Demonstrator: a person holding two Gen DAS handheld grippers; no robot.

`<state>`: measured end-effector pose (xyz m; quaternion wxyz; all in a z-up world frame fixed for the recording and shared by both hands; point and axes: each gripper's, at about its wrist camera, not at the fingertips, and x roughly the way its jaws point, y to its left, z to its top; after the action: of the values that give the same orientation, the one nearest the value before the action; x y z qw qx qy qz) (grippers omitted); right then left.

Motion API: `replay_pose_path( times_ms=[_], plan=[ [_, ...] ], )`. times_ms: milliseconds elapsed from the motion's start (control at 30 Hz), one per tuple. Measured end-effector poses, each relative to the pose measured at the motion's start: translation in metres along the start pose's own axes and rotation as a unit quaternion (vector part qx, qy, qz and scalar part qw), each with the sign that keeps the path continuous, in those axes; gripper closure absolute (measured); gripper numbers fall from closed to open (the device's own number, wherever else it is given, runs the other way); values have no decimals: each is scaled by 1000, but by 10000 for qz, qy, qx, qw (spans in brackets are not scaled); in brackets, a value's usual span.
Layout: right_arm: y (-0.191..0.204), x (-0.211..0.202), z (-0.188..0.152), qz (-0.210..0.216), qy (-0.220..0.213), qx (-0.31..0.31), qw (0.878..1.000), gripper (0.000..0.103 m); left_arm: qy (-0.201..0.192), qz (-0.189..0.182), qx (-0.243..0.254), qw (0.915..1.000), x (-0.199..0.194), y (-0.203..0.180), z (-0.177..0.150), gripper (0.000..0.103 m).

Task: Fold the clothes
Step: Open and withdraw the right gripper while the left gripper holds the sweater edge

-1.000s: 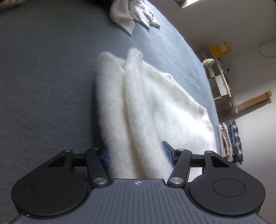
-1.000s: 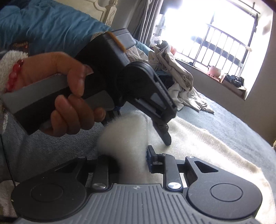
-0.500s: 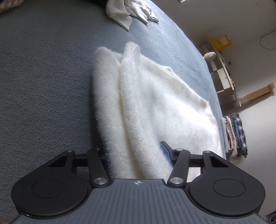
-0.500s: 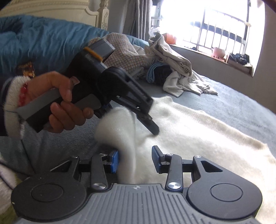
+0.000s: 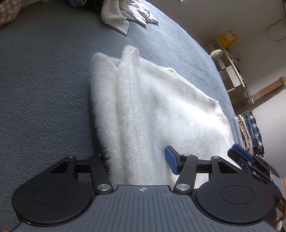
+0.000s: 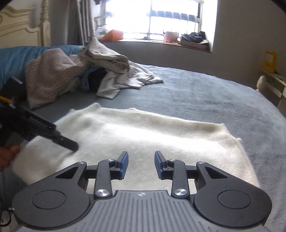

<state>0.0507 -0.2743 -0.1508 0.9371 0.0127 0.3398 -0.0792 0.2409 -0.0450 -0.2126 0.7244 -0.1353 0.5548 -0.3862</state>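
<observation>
A fluffy white sweater [image 5: 153, 110] lies on the grey-blue bed cover, with a raised fold running lengthwise on its left side. It also shows flat in the right wrist view [image 6: 143, 135]. My left gripper [image 5: 139, 160] is open, its jaws straddling the near end of that fold; the left pad is hidden by the fluff. It appears at the left of the right wrist view [image 6: 68, 144]. My right gripper [image 6: 141, 165] is open and empty, just above the sweater's near edge. Its tip shows in the left wrist view [image 5: 241, 151].
A pile of unfolded clothes [image 6: 100, 71] lies at the head of the bed, with a blue duvet [image 6: 16, 58] behind. White garments [image 5: 125, 16] lie beyond the sweater. Shelves [image 5: 230, 66] and hanging clothes [image 5: 250, 132] stand past the bed's right edge.
My right gripper has let go of the sweater, opened and pulled back to the right. The lifted part has dropped flat. My left gripper stays open over the fold.
</observation>
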Motion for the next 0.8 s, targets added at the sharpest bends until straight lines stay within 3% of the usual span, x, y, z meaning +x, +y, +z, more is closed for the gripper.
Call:
replay_pose_path(
  times_ms=[233,367,433,667,800],
  plan=[
    [-15,43,-29,-319,655,-116,9973,73,26,-88,79,9999,2,-2,0,42],
    [-13,40,-17,-389,806,-239,9957,75,55,-131,179,9997,5,-5,0,31],
    [-11,36,-9,-412,709,-304,9962,76,35,-104,179,9998,5,-8,0,29],
    [-13,65,-10,-321,807,-125,9961,76,-51,-6,140,9999,3,-4,-2,41],
    [-26,57,10,-228,827,501,9951,78,-36,-43,105,9999,3,-1,-1,42]
  ],
)
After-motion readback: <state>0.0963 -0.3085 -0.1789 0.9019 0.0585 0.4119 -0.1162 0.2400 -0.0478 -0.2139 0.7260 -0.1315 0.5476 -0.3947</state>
